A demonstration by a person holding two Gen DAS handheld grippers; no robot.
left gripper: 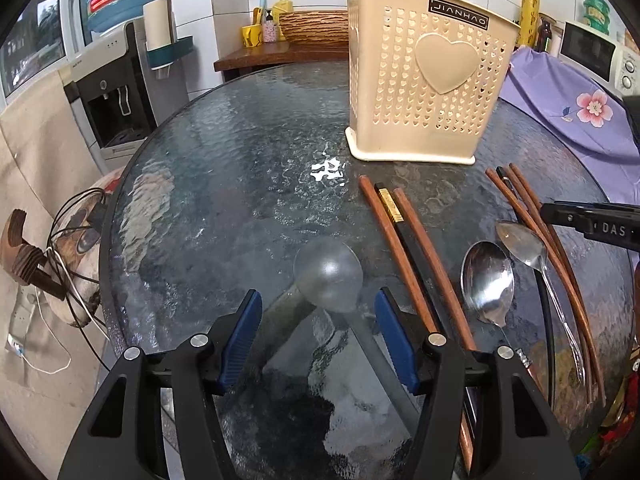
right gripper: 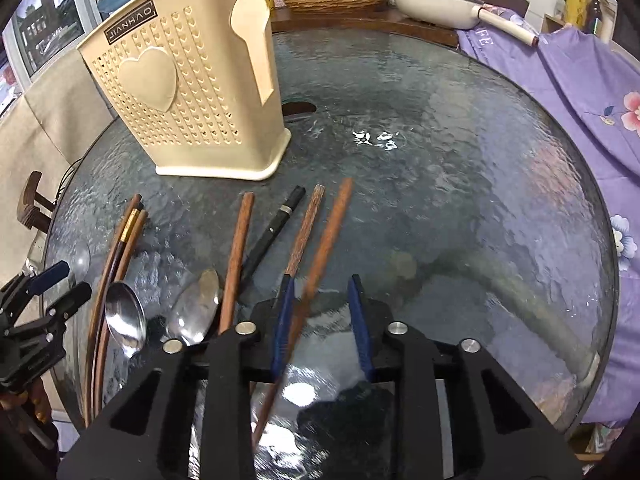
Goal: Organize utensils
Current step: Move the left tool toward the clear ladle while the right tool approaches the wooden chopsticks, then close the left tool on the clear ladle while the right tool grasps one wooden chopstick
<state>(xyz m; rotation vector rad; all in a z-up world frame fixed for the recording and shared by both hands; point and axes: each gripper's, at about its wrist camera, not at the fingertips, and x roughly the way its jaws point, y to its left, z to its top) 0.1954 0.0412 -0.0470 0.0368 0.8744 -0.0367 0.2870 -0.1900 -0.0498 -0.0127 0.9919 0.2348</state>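
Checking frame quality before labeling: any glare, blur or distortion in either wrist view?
Left wrist view: bright glare patch on the glass table, strong fisheye bending at the edges, utensils sharp. Right wrist view: similar glare, and the brown chopstick inside the right gripper is motion-blurred.

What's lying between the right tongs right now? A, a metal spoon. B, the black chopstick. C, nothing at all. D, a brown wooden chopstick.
D: in the right wrist view a brown wooden chopstick runs between the open right tongs, while the spoons lie off to their left.
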